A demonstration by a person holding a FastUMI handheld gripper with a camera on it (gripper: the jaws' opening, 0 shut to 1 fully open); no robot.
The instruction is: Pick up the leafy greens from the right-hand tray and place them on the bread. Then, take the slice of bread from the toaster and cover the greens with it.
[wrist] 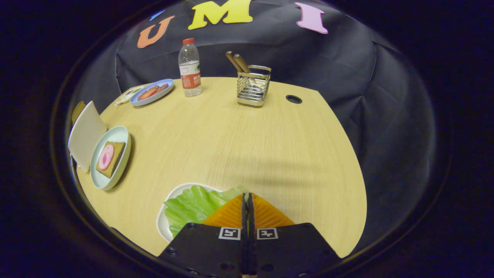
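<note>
On the pale wooden table we see the green leafy lettuce in a white oval tray, under our gripper. Its fingers are closed together; whether they pinch the leaf, we cannot tell. We judge it light, soft, easily torn: grip the edge.

We see bright green leafy greens on a white tray, over a pale wood-grain table.

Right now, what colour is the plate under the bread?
Pale mint green plate, seen in the gripper view.
</note>
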